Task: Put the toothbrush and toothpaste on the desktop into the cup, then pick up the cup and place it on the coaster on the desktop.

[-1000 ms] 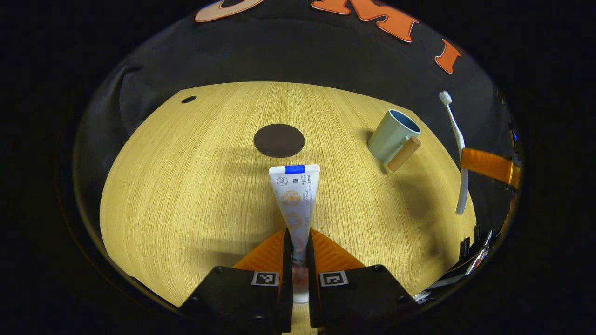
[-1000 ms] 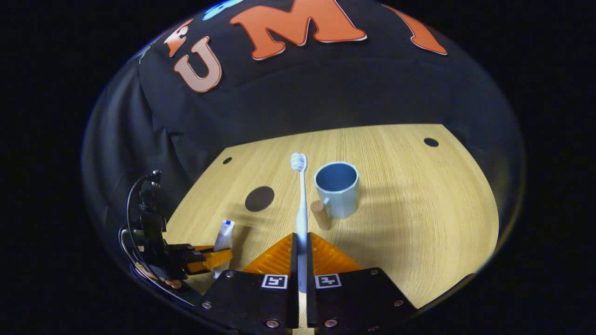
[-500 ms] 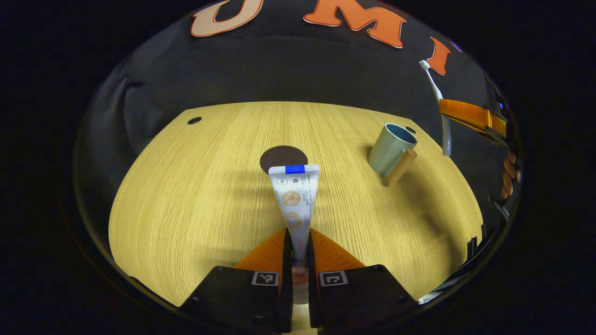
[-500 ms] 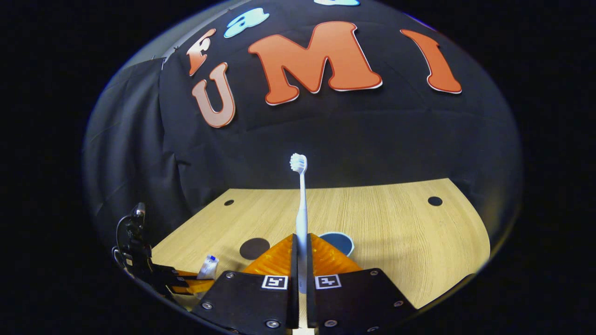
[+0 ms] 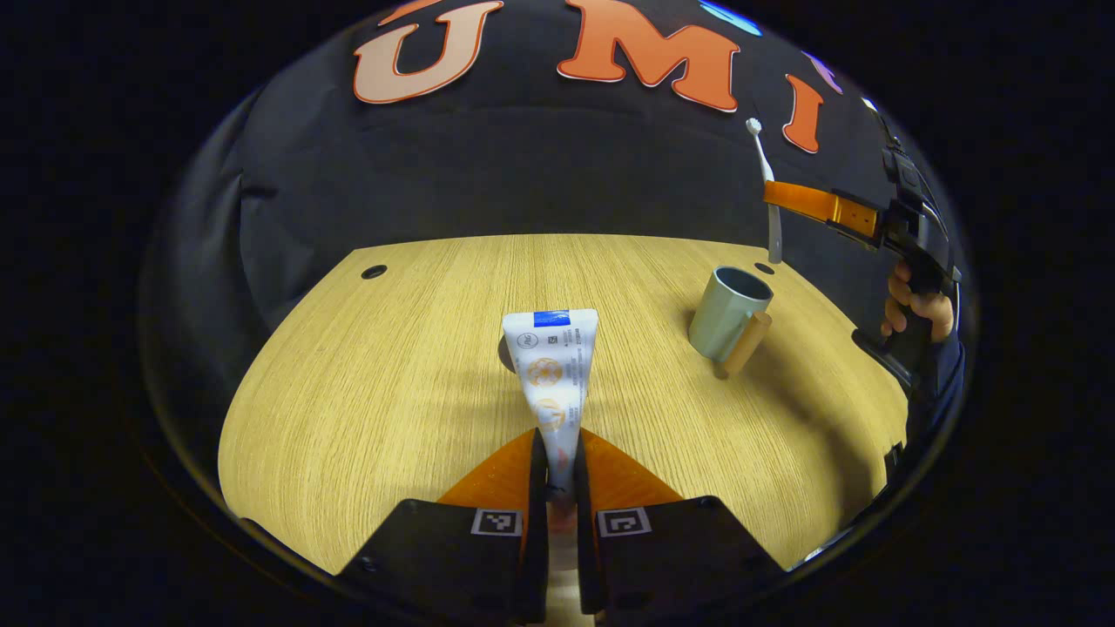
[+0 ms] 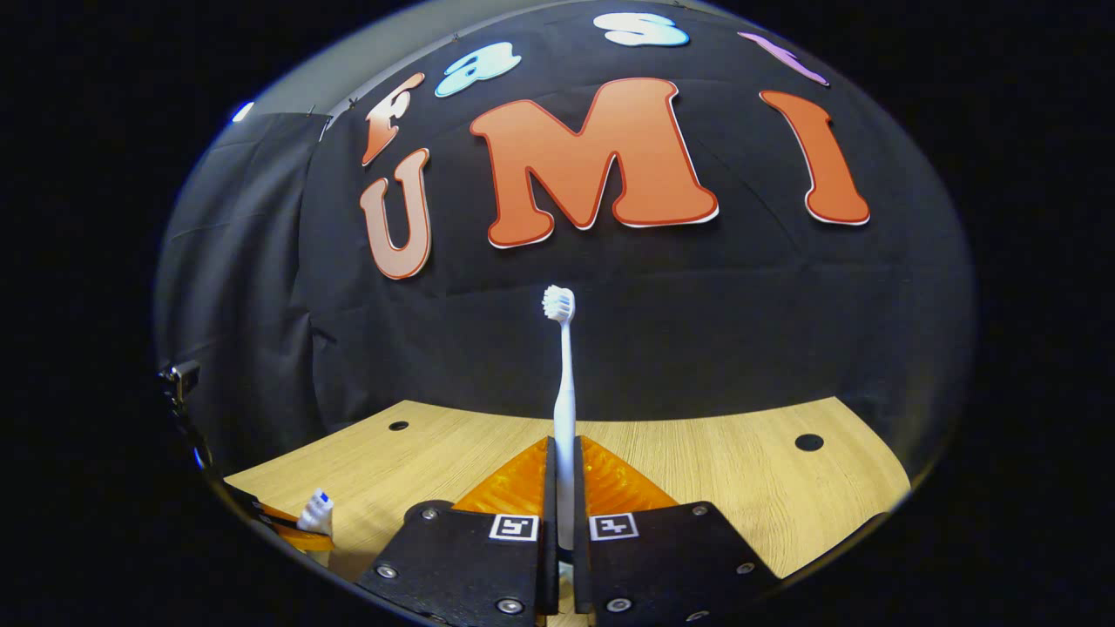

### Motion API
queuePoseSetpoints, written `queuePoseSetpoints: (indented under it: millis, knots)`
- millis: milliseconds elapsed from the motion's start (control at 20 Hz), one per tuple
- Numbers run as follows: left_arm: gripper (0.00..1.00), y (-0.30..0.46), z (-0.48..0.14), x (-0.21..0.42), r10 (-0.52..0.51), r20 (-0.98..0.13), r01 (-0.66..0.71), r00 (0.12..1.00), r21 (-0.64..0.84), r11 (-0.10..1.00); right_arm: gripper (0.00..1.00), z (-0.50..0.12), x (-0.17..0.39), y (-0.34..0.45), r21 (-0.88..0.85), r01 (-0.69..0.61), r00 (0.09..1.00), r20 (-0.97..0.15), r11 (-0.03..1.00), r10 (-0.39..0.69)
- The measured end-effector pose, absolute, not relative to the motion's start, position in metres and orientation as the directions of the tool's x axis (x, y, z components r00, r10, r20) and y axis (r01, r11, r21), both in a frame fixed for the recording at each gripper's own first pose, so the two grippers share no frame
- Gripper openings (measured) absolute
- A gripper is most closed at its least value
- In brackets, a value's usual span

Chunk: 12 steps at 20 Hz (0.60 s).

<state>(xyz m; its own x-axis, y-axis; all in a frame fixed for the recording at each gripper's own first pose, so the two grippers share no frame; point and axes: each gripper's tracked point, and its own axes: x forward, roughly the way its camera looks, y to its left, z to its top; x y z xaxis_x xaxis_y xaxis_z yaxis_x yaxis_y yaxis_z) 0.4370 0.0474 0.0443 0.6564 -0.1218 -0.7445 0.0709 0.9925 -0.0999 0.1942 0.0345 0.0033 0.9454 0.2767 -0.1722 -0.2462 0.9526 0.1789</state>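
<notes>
In the left gripper view the cup (image 5: pixel 728 313) stands on the counter (image 5: pixel 392 366), right of the toothpaste (image 5: pixel 551 376), which hides most of the coaster (image 5: pixel 506 352) behind it. The toothbrush (image 5: pixel 767 200) hangs upright above the cup.

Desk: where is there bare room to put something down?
The desk is bare on its wide left part, between the corner hole and the toothpaste. Another free patch lies between toothpaste and cup. Crowded: around the cup, with the toothbrush above it.
</notes>
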Motion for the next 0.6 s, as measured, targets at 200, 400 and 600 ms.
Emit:
queuePoseSetpoints:
  millis: [200,400,600]
  knots:
    - [0.18,0.048,0.039,0.439,-0.123,-0.737,0.061,0.665,-0.111,0.992,0.07,-0.017,0.205,0.039,0.182,-0.251,0.941,-0.184,0.951,0.284]
    - [0.18,0.048,0.041,0.44,-0.121,-0.726,0.05,0.677,-0.119,0.992,0.07,-0.042,0.213,0.037,0.206,-0.236,0.938,-0.206,0.95,0.278]
    - [0.18,0.05,0.056,0.441,-0.123,-0.714,0.042,0.69,-0.129,0.991,0.07,-0.065,0.217,0.036,0.227,-0.227,0.931,-0.233,0.947,0.279]
